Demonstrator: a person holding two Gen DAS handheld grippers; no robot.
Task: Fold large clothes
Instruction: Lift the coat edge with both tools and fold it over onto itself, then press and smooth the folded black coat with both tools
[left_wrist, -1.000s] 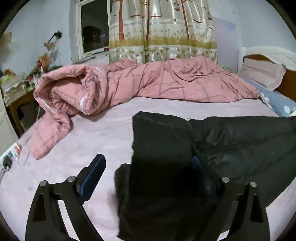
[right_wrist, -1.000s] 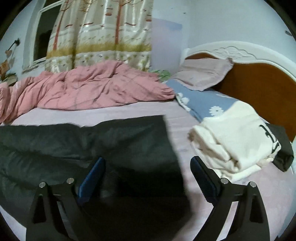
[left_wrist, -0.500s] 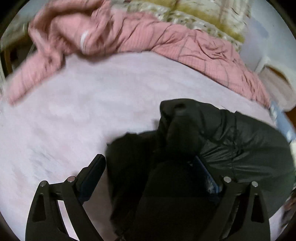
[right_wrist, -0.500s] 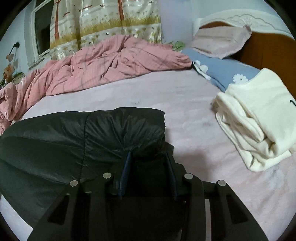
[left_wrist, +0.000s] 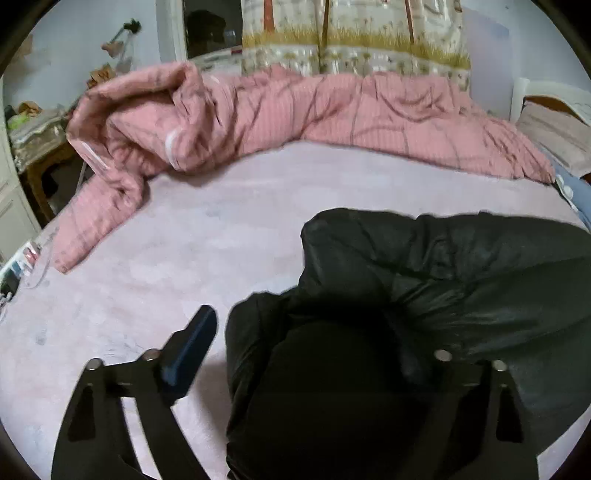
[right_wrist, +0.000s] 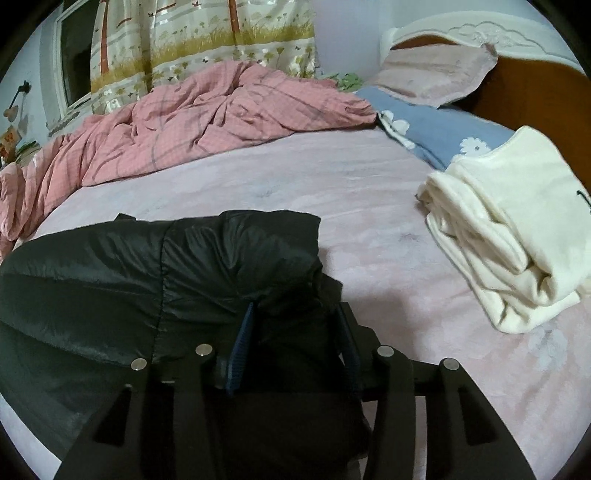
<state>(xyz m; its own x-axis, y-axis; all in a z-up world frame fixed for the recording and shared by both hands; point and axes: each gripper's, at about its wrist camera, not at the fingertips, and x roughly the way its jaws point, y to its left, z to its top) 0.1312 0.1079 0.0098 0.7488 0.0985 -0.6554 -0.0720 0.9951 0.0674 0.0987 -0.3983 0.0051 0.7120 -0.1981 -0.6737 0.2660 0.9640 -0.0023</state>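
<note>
the black puffer jacket (right_wrist: 177, 273) lies on the pink bed sheet (right_wrist: 369, 206) at the near edge, its long axis running crosswise, from about 9 o'clock to 3 o'clock between the two tools. each gripper has one end of it: the right gripper (right_wrist: 295, 341) sits at the jacket's right end, the left gripper (left_wrist: 314, 343) at its left end, so neither hand is nearer; the fold likely turns on both ends moving together

right gripper: a bunched fold of jacket fills the gap between its blue pads, which press on it though the jaws are easing apart. from this tool the bulk of the jacket spreads toward 10 o'clock

left gripper: jaws wide and closing, the left pad standing clear over bare sheet, the other pad hidden in black fabric; cloth lies between them but is not pinched. the jacket runs off toward 2 o'clock

a folded cream garment (right_wrist: 517, 229) rests well apart at 2 o'clock in the right view; the pink quilt (left_wrist: 295, 118) is heaped at 12 o'clock
</note>
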